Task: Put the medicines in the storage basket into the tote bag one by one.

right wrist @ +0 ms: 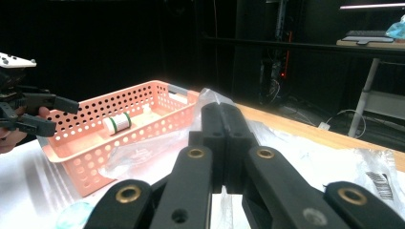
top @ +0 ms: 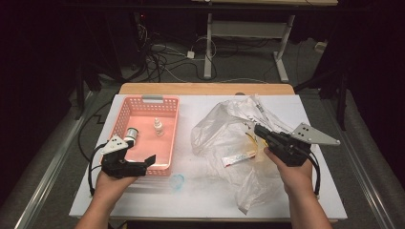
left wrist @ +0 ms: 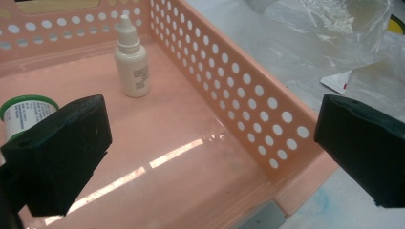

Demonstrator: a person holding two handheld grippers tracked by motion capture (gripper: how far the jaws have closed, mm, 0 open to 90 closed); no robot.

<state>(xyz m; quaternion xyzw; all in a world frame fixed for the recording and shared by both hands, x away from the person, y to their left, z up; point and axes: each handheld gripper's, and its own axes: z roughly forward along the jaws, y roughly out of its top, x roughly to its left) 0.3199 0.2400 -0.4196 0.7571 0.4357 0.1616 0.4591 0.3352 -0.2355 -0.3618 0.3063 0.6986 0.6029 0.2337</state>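
Plastic bag (top: 234, 138), clear and crumpled, spread over the right half of the white bench (top: 200, 200), pinched at its top between the closed jaws of the right claw (top: 260, 130). Left claw (top: 149, 162) hovering at the near right corner of the pink perforated basket (top: 125, 110), jaws wide apart and empty, astride the basket wall. Inside the basket, a white dropper bottle (left wrist: 132, 62) upright and a green-rimmed roll (left wrist: 24, 112) lying near the left wall, well apart. Under the film, a small white packet (top: 237, 159); nearer the front edge, a bluish smear (top: 177, 181) on the bench top. Between the two claws, nothing but the basket's right wall and folds of bag. Beyond the bench, a dark room, tangled cables (top: 162, 57) on the floor, white legs of another table (top: 208, 43).
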